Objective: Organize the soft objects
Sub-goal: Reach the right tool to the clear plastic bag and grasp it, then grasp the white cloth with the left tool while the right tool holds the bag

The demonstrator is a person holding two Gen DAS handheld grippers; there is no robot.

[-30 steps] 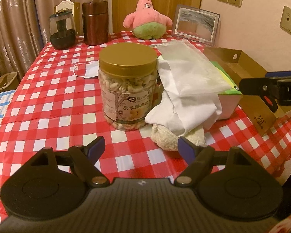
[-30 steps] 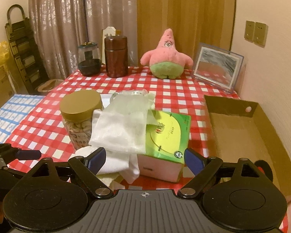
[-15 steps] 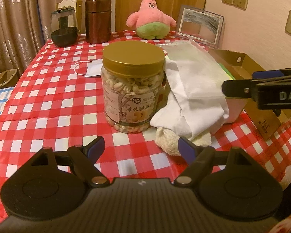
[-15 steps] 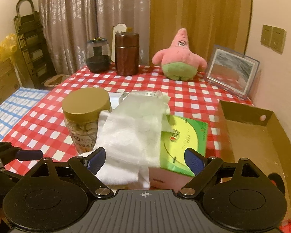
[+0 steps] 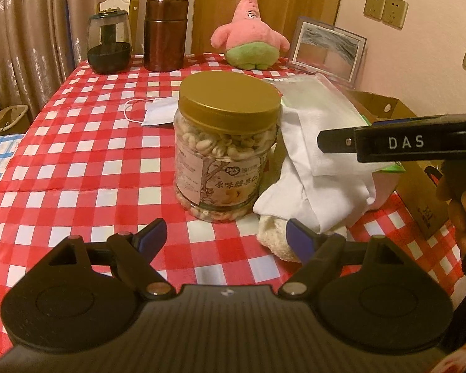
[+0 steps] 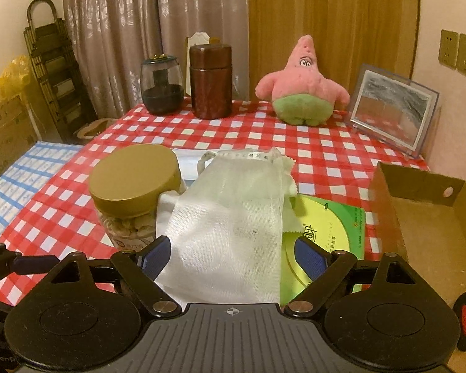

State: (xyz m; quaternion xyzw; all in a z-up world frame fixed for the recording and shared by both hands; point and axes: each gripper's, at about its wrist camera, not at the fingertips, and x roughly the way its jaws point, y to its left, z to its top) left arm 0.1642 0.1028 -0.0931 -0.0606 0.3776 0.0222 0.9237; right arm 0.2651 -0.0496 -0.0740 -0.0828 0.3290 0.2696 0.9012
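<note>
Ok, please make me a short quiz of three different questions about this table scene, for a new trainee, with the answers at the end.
1. True or false: the white mesh cloth lies between the fingers of the right hand-held gripper.
2. What colour is the lid of the nut jar?
3. The pink plush toy stands: A) in the cardboard box; B) at the far edge of the table; C) on the jar.

Key: 1 true, the jaws are closing but the pads do not press on it yet; 2 gold; 3 B.
</note>
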